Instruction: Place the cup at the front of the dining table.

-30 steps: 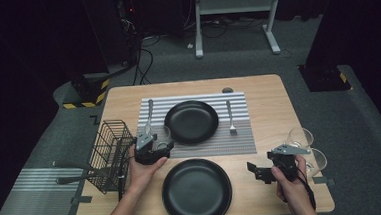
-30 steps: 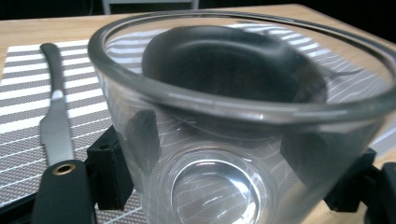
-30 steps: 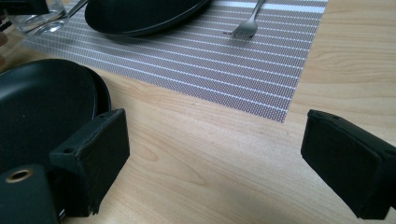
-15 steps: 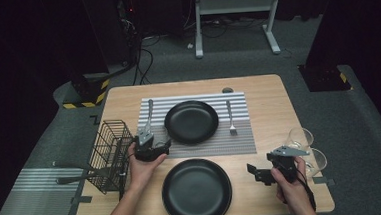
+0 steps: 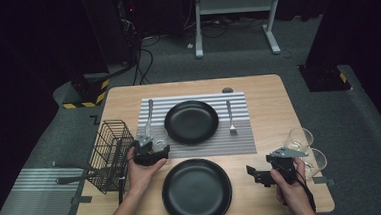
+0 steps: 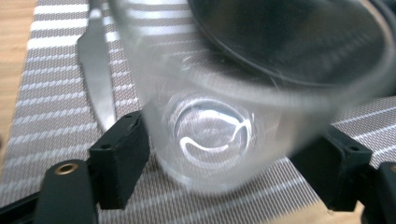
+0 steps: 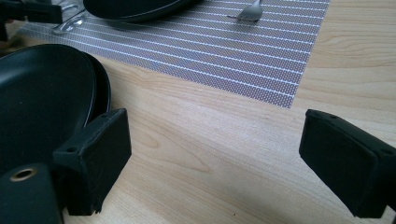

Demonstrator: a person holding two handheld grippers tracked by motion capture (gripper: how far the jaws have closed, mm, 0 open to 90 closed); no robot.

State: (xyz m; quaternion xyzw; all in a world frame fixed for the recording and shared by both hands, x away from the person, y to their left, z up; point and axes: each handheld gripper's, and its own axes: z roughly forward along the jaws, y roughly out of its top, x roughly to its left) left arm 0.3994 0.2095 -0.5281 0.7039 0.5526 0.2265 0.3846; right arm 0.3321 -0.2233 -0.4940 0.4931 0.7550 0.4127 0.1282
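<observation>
High view. Wooden bench (image 5: 267,90) carrying a striped placemat (image 5: 240,142). On the mat: one black plate (image 5: 191,121), a knife (image 5: 149,115) to its left, a fork (image 5: 230,117) to its right. A second black plate (image 5: 197,191) sits on bare wood at the near edge. Wire basket (image 5: 112,153) at the bench's left edge. Two empty glasses (image 5: 300,140) at the right edge. Left hand-held gripper (image 5: 150,151) at the mat's near left corner, set around a clear glass (image 5: 158,136) just beside the knife. Right hand-held gripper (image 5: 256,174) low over bare wood, between the near plate and the two glasses.

Left gripper view. Clear glass (image 6: 219,126) upright on the mat, between the two black jaws; pads close on both sides, contact not certain through the blur. Knife blade (image 6: 98,74) just left of it.

Right gripper view. Jaws wide apart, nothing between them, bare wood beneath. Near plate (image 7: 42,98) at left; fork tip (image 7: 250,13) far off on the mat.
</observation>
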